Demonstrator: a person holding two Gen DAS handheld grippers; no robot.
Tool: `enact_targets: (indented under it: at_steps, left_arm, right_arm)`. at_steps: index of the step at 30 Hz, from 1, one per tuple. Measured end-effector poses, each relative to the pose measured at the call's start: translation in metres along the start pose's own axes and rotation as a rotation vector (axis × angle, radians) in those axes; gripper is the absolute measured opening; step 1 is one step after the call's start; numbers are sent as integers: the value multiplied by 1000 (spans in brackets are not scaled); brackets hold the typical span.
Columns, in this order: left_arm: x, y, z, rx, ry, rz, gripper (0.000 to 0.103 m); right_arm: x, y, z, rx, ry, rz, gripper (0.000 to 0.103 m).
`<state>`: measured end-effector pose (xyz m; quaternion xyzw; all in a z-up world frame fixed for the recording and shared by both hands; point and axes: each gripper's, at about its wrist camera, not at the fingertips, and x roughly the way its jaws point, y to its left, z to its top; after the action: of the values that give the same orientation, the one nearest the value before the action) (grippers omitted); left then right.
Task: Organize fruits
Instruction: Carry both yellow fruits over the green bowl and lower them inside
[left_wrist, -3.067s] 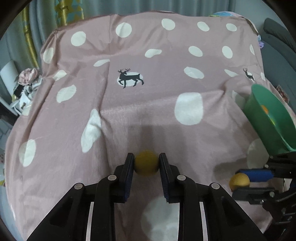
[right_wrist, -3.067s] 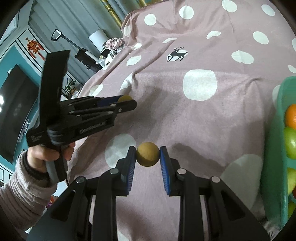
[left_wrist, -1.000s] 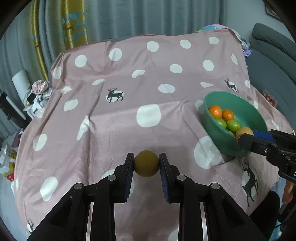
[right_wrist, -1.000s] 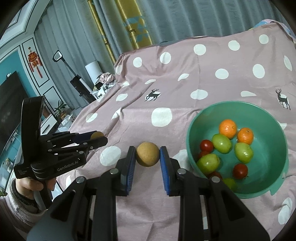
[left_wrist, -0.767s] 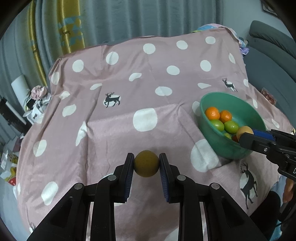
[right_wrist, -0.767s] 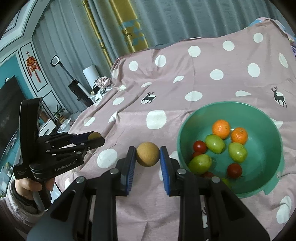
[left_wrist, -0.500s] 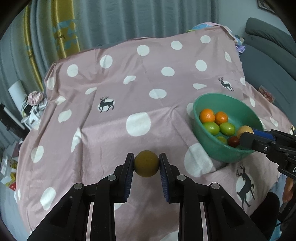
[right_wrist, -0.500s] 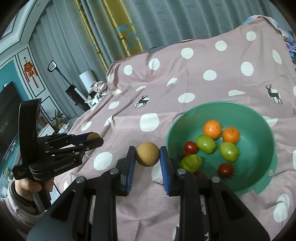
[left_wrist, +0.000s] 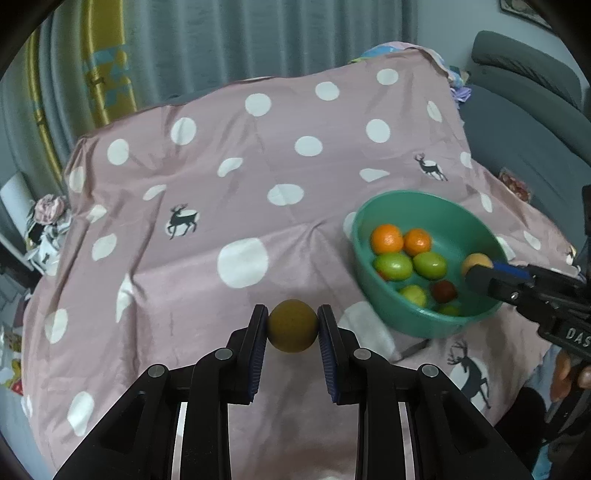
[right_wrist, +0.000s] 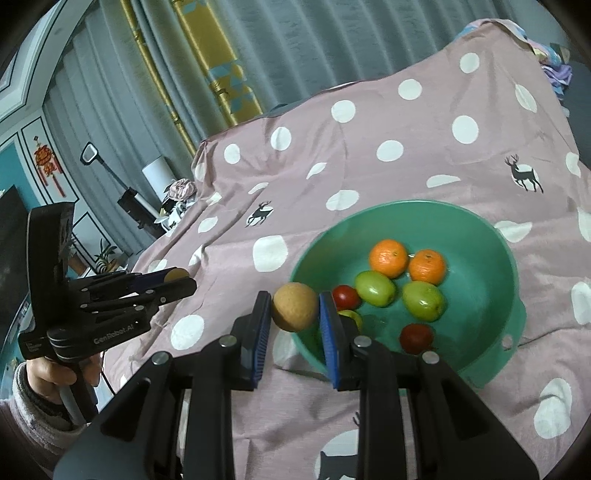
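Two tan fruits, one clamped in each tool, near green bowl (right_wrist: 511, 258)

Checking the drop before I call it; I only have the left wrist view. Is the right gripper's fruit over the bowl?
Observer: At the edge. In the right wrist view the right gripper is shut on a tan round fruit at the near-left rim of the green bowl.
Operator: How many red fruits in the bowl? I see one.
Observer: Two here: one red fruit beside the held one, another red fruit nearer the front.
Operator: What's left of my gripper, off my frame?
Observer: A hand in a pale fuzzy sleeve holds the left gripper.
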<state>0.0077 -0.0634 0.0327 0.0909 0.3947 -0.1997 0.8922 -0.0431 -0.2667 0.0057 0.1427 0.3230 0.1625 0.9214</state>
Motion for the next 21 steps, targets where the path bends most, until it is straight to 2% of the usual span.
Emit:
enact_targets:
  at_steps: [16,21]
  left_arm:
    - [18,-59,39,126,-32,-93,27]
    - [27,-75,46,164,-25,-101,27]
  right_arm:
    - [-16,-35,-1,71,-39,-48,27]
    - [-17,-41,-1,81,-49,-57,27]
